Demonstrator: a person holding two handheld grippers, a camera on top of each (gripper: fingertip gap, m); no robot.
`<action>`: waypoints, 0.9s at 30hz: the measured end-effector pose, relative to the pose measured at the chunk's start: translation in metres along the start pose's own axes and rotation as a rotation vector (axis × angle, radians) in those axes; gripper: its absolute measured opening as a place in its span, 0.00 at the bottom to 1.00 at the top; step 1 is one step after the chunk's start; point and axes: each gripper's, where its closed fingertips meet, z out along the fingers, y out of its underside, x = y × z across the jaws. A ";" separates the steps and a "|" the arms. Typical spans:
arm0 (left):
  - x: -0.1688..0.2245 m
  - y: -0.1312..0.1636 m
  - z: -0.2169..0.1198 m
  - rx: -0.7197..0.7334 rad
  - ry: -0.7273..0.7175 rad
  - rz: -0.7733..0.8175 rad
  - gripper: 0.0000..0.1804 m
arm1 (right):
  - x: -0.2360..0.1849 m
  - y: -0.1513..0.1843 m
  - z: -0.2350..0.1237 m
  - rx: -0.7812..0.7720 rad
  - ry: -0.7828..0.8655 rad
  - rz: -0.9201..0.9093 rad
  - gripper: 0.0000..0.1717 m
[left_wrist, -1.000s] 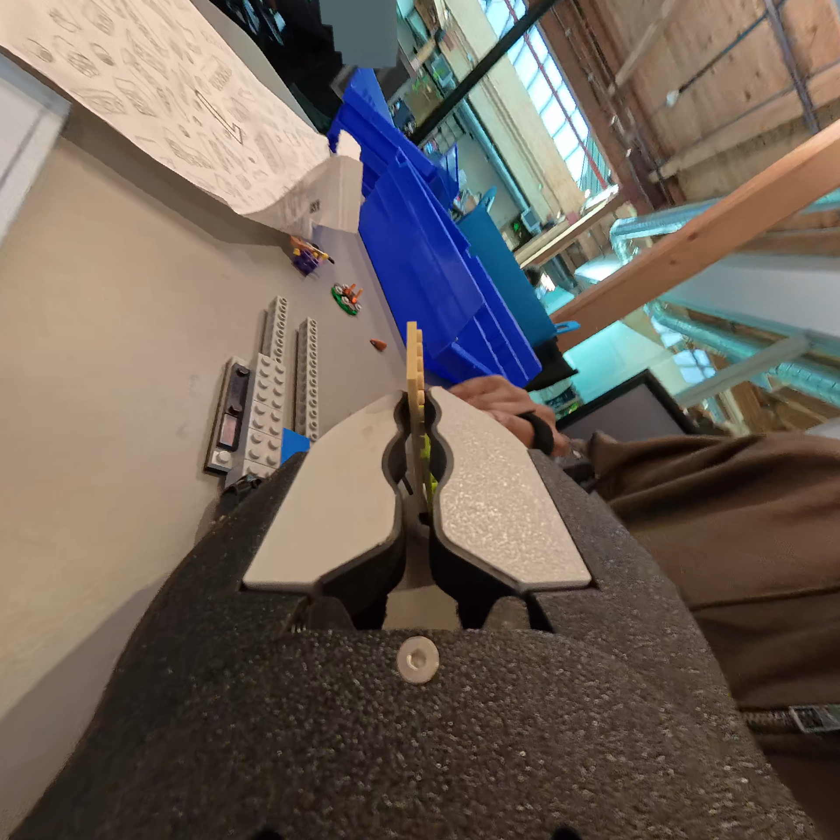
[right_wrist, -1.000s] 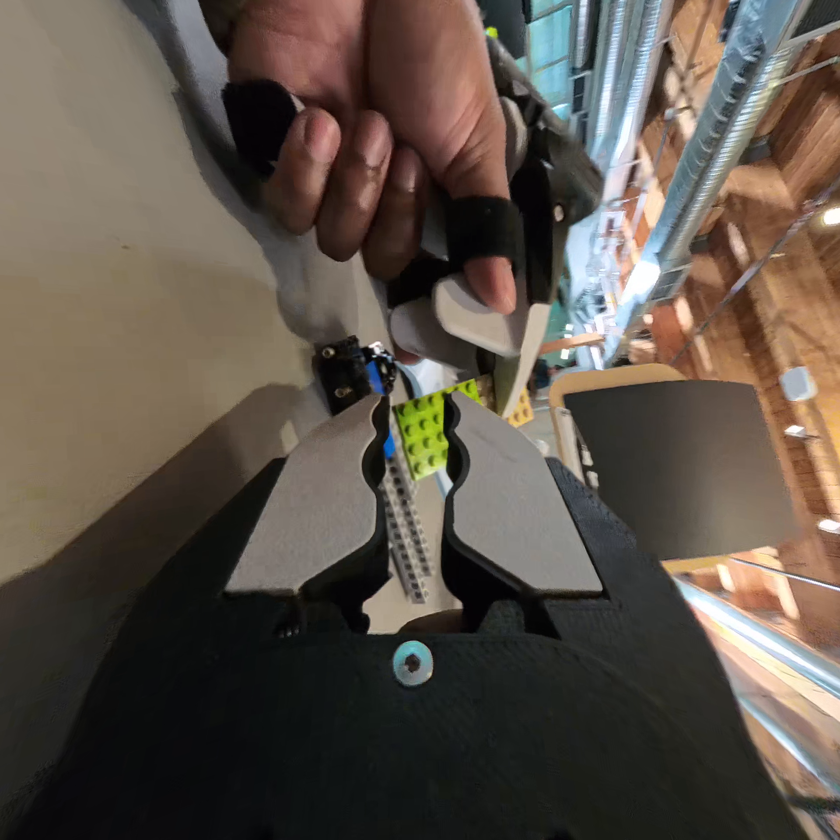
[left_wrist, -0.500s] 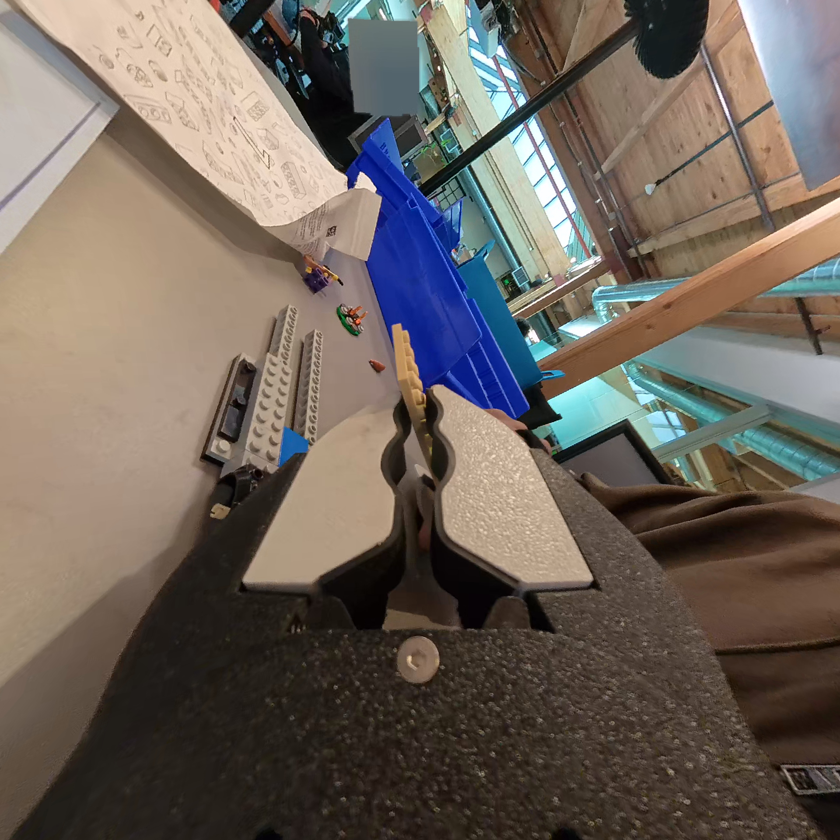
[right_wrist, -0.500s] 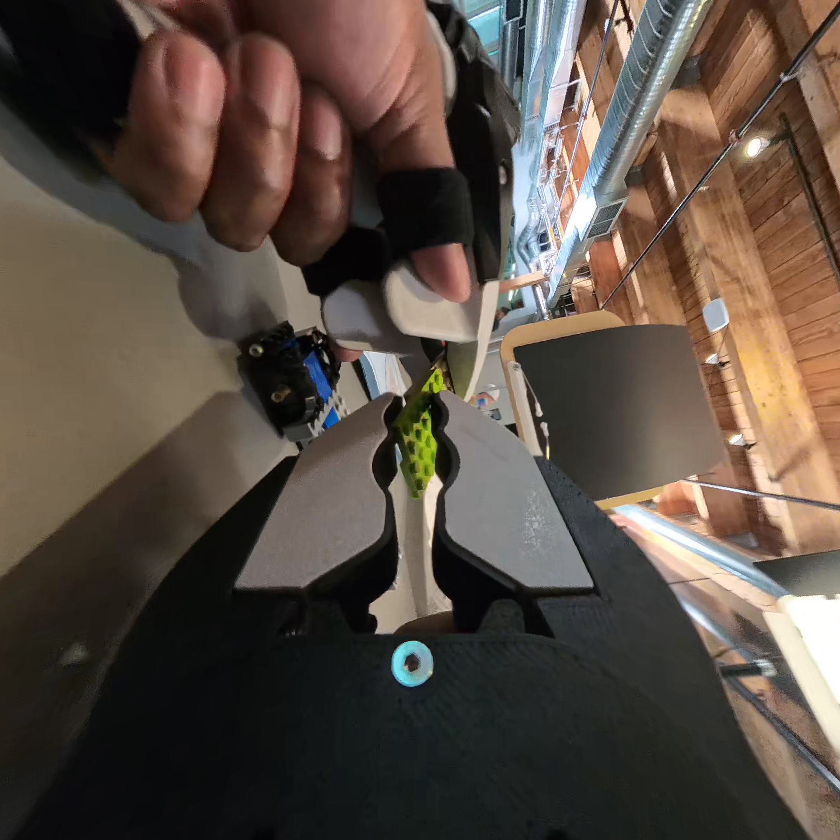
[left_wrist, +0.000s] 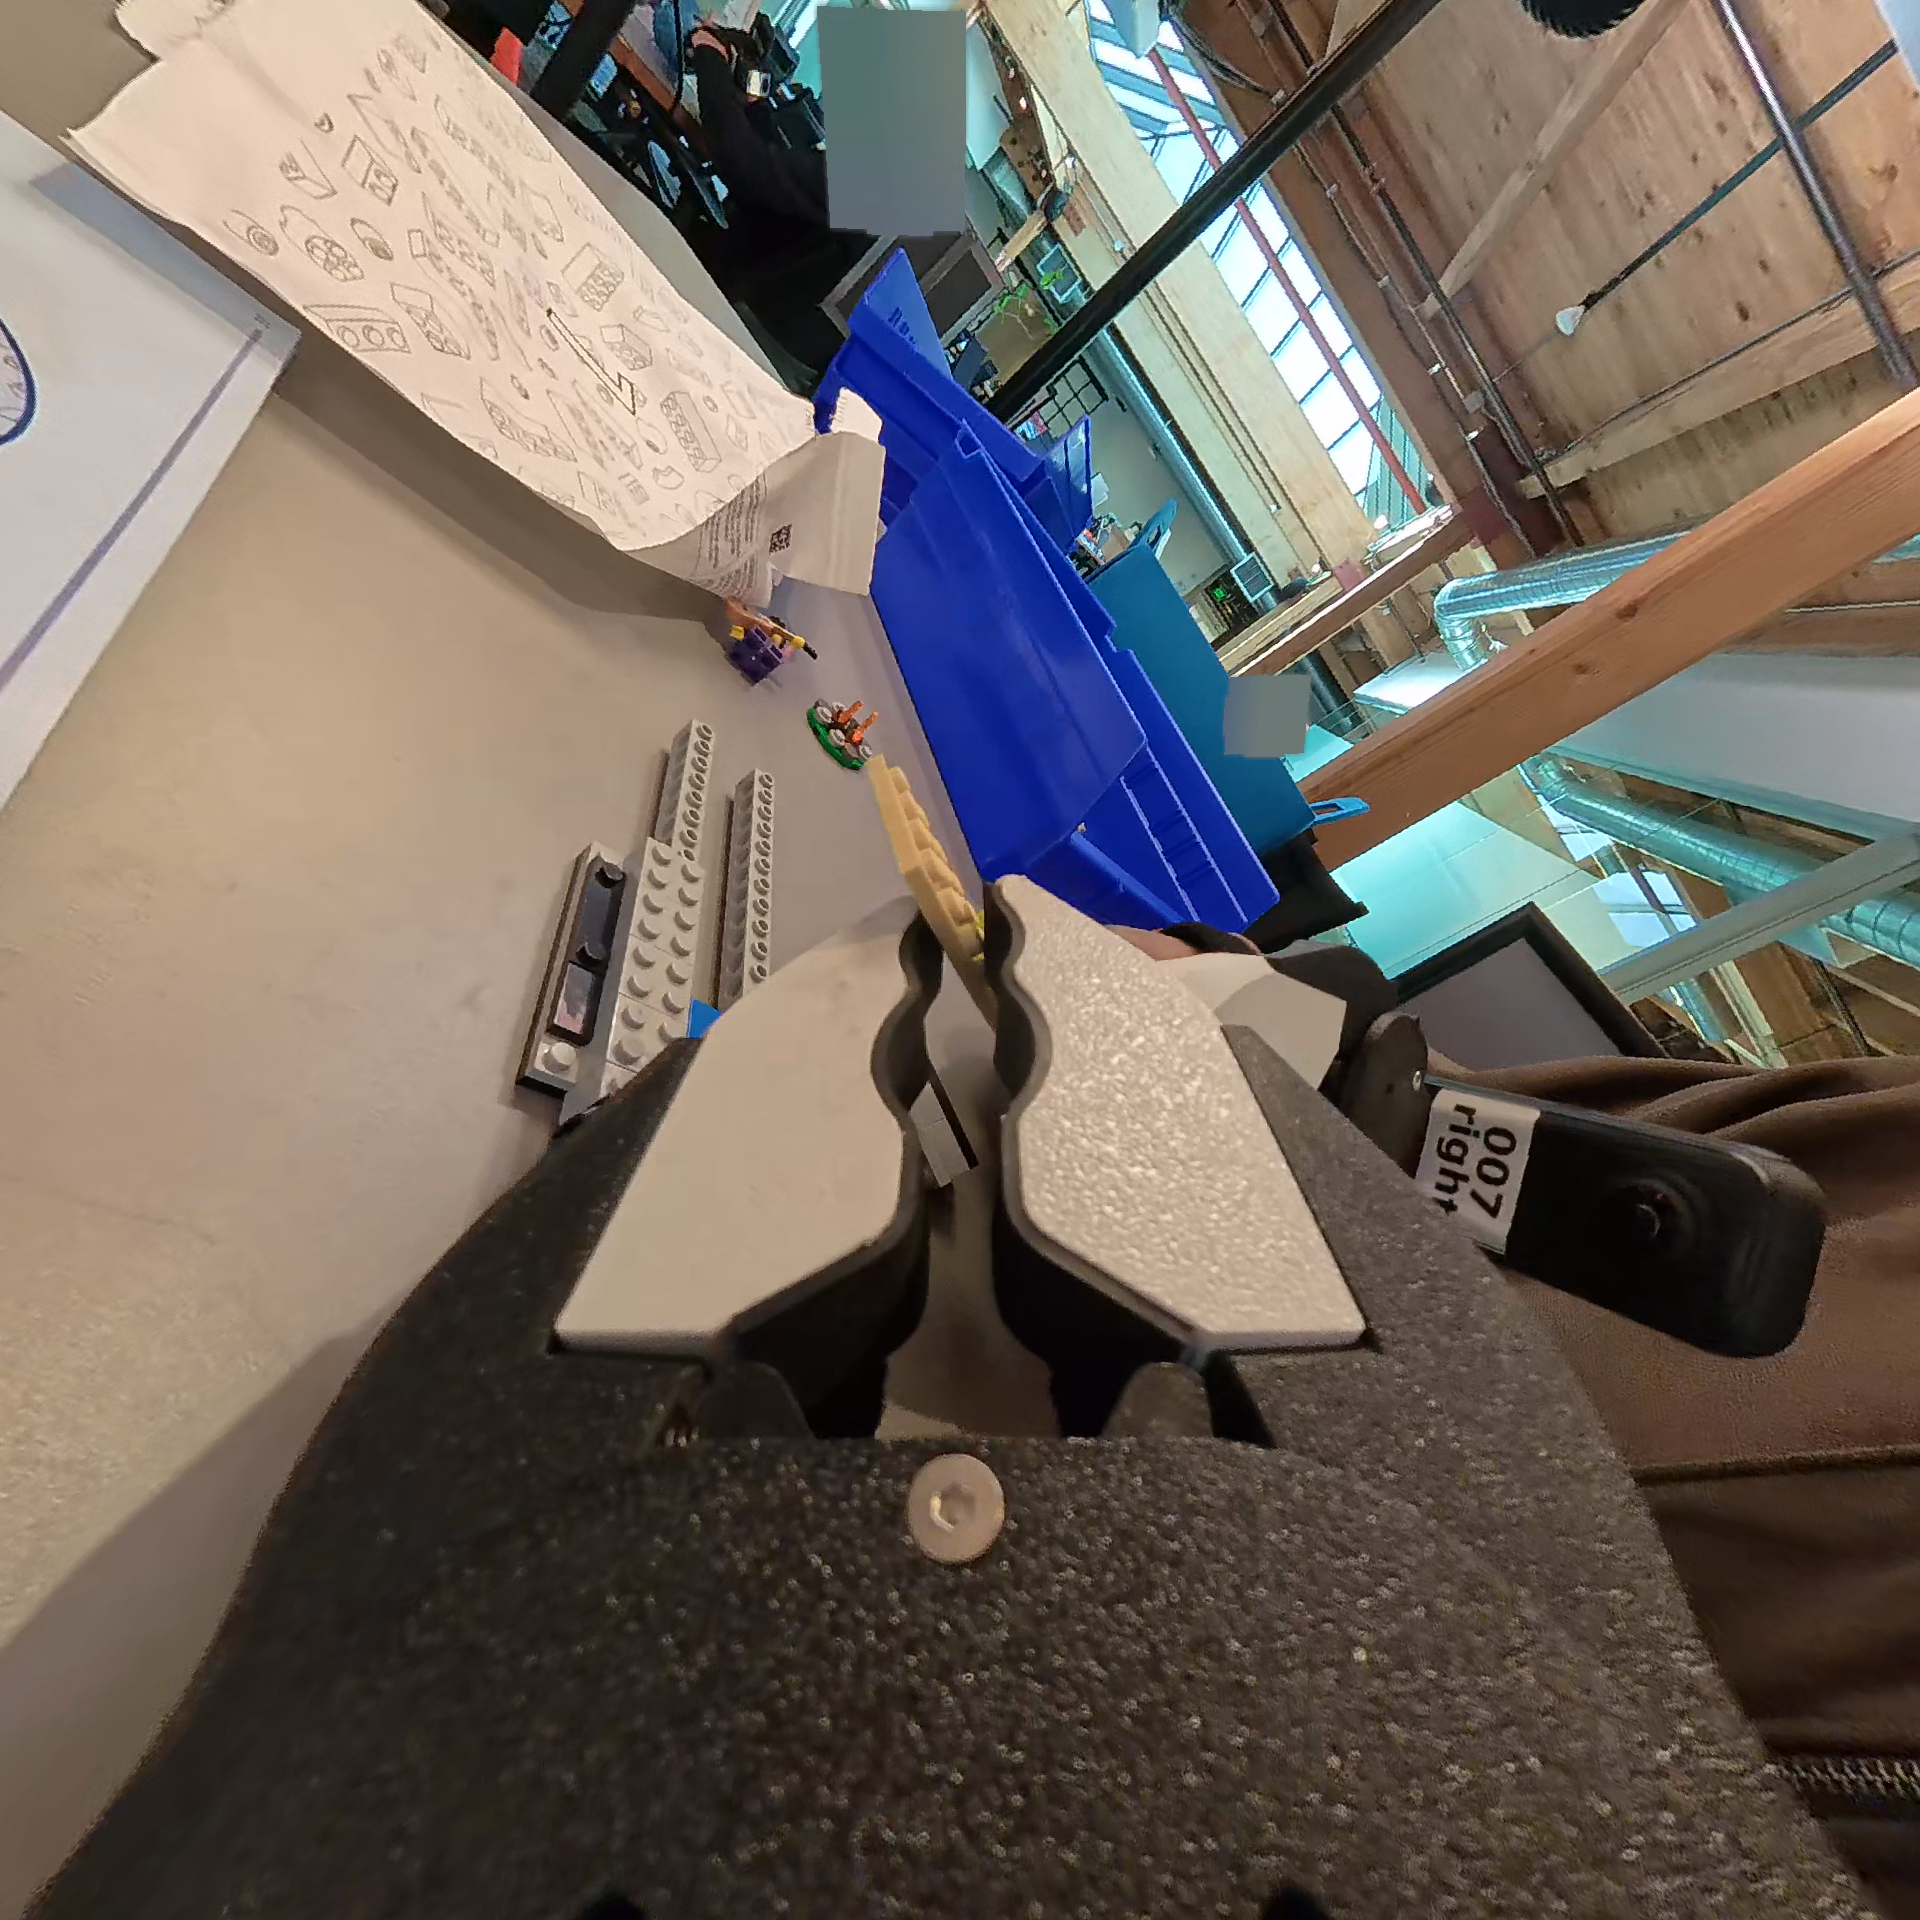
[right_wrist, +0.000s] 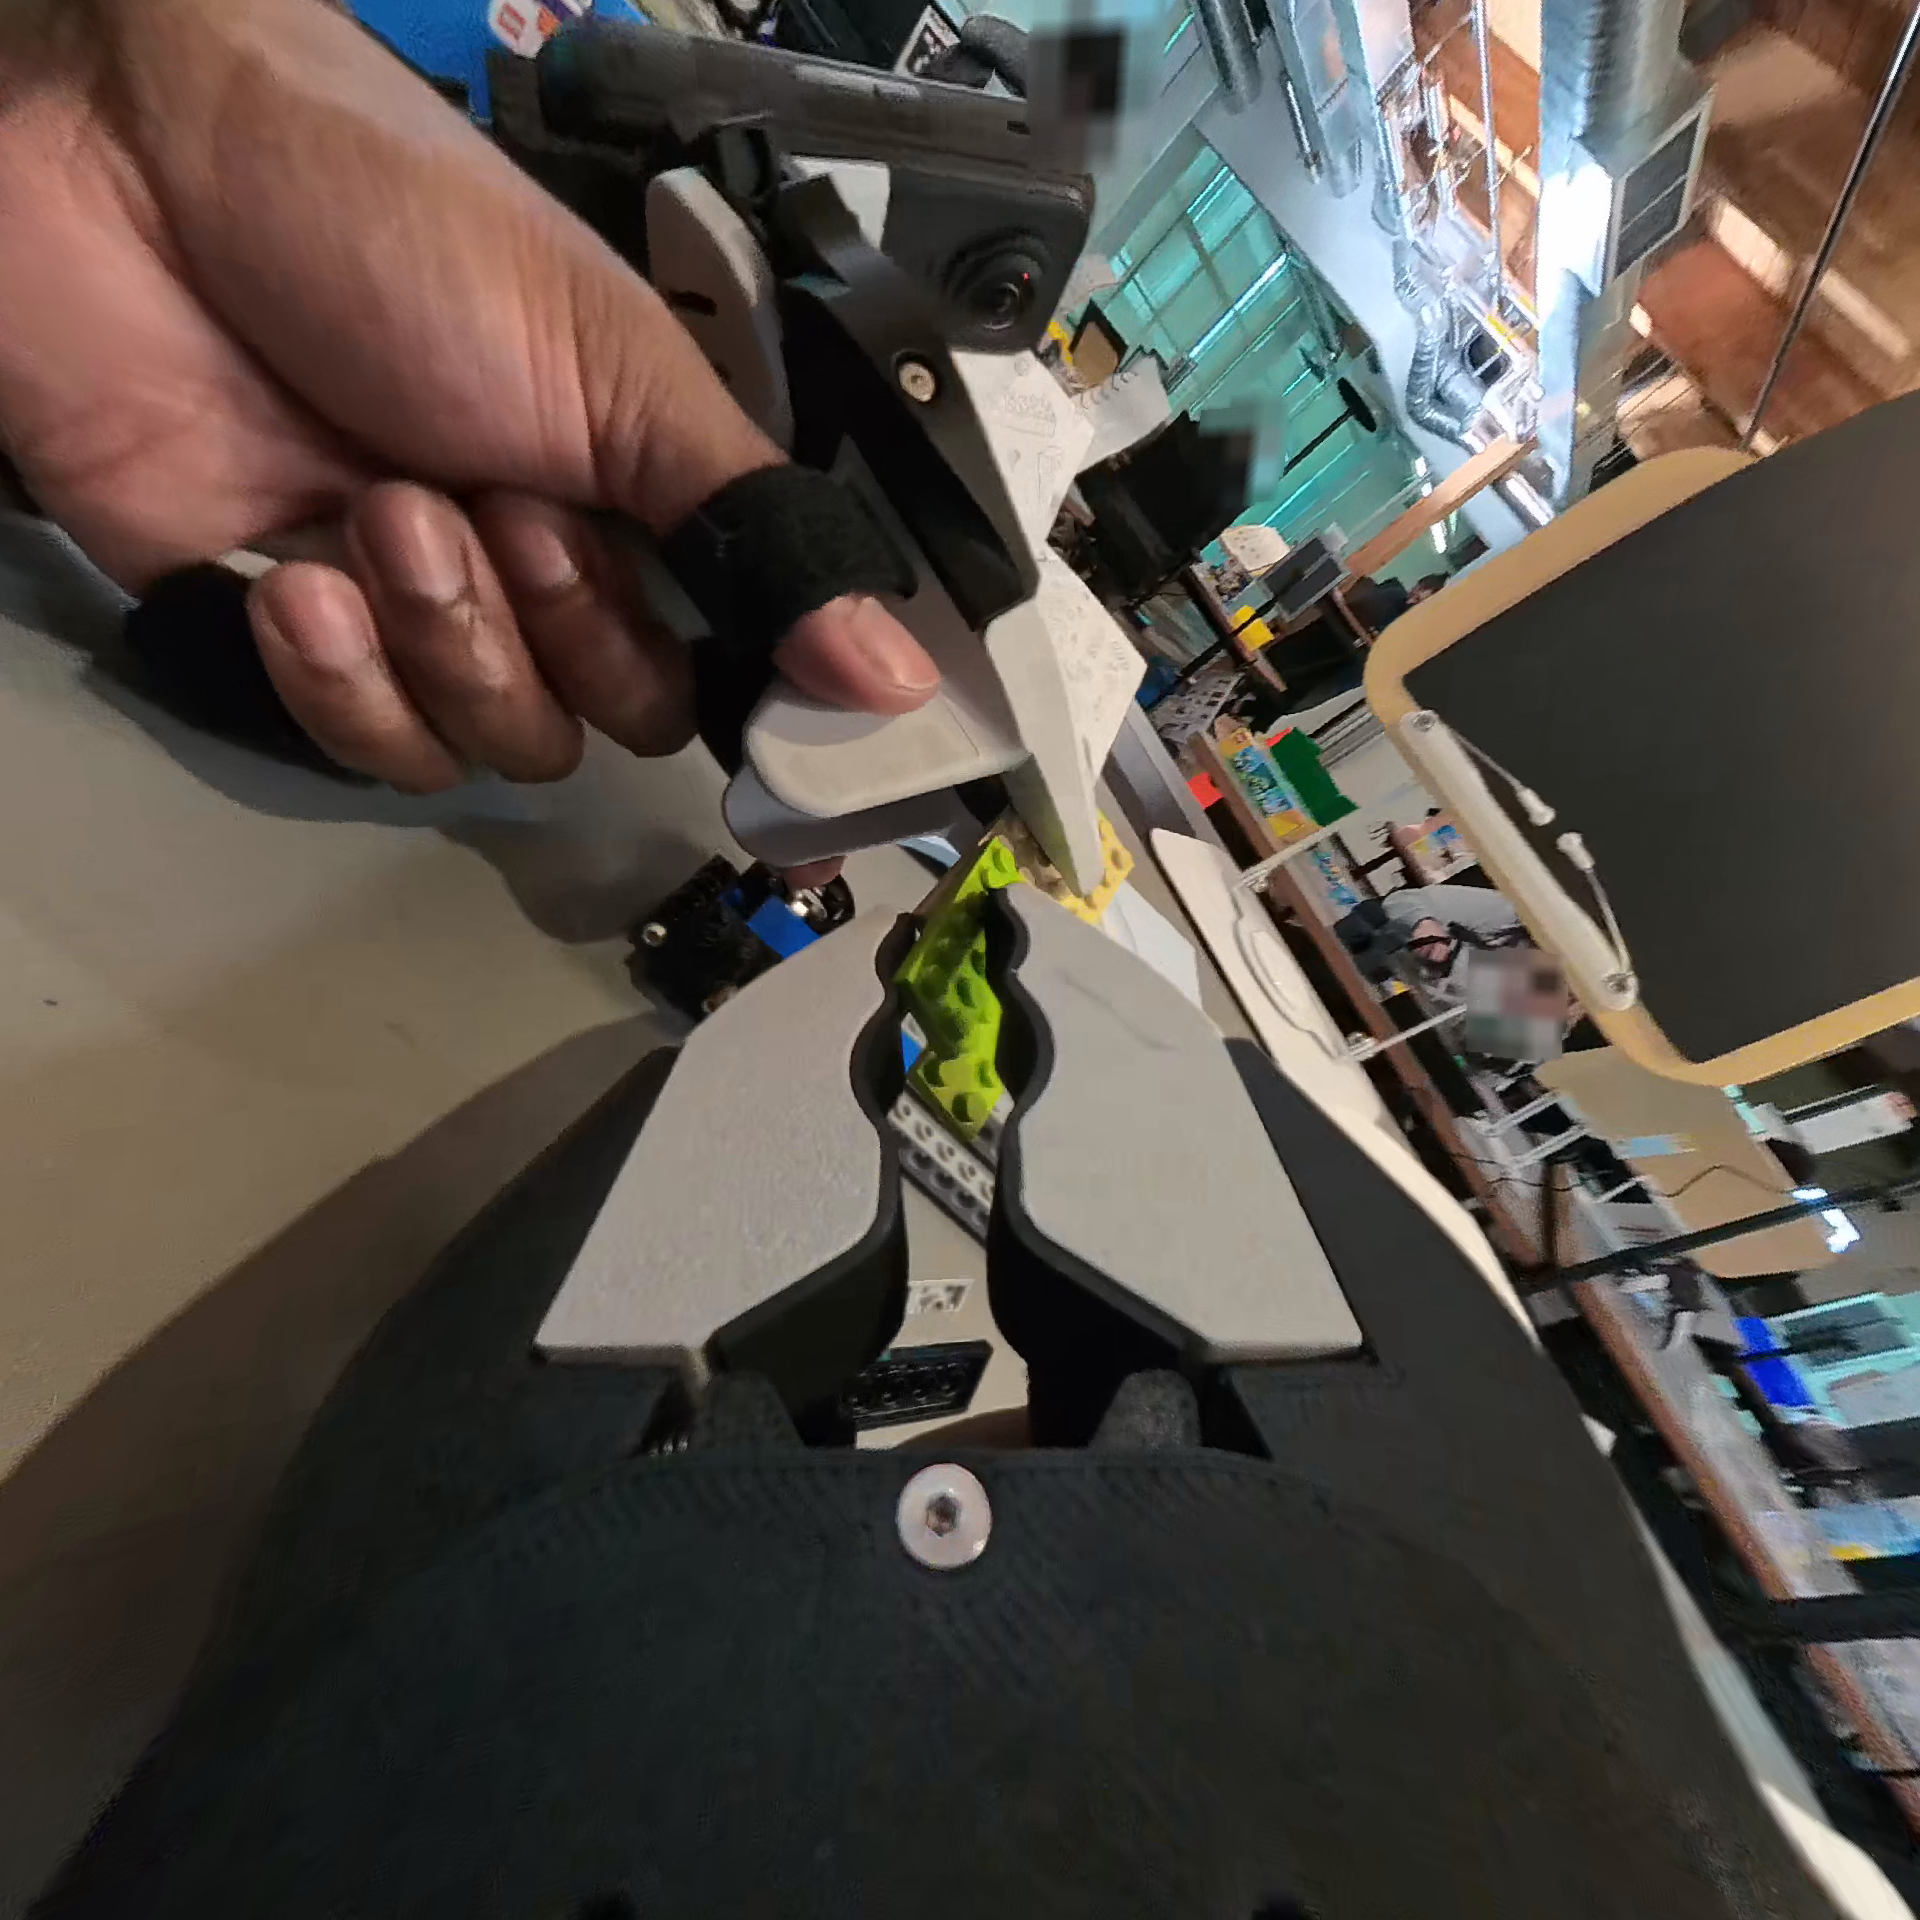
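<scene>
In the left wrist view my left gripper (left_wrist: 961, 935) is shut on a tan studded plate (left_wrist: 920, 852) that sticks out past the fingertips above the grey table (left_wrist: 260, 831). A sliver of lime green shows beside it at the tips. In the right wrist view my right gripper (right_wrist: 961, 935) is shut on a lime green plate (right_wrist: 961, 1003). The lime plate's far end meets the tan and yellow plate (right_wrist: 1107, 883), which the left gripper's fingers (right_wrist: 1049, 769) clamp. A hand (right_wrist: 416, 416) holds that left gripper. The right gripper's finger (left_wrist: 1278, 997) shows just right of the left one.
Grey long bricks and a dark strip (left_wrist: 665, 914) lie on the table left of the grippers. Blue bins (left_wrist: 1018, 665) stand behind, with a printed parts sheet (left_wrist: 499, 301), a small purple build (left_wrist: 758, 649) and a green round build (left_wrist: 842, 727). A black and blue wheeled piece (right_wrist: 727, 935) sits under the hand. My left and right fingertips are right by each other. Between my left fingertips and the small purple build (left_wrist: 758, 649) there is roughly 20 cm.
My right gripper's pads closed onto the lime plate a second ago and have stayed on it. Both grippers have turned, and the tan plate now leans to the left.
</scene>
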 end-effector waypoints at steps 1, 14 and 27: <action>0.000 0.000 0.000 0.000 -0.001 0.001 0.04 | 0.000 0.000 0.000 0.001 -0.005 0.019 0.08; -0.001 -0.005 -0.002 0.032 0.035 -0.080 0.02 | -0.002 0.001 -0.001 -0.040 0.087 -0.195 0.04; -0.004 -0.008 -0.008 0.046 0.040 -0.102 0.02 | 0.064 0.042 -0.077 -0.138 0.304 0.213 0.04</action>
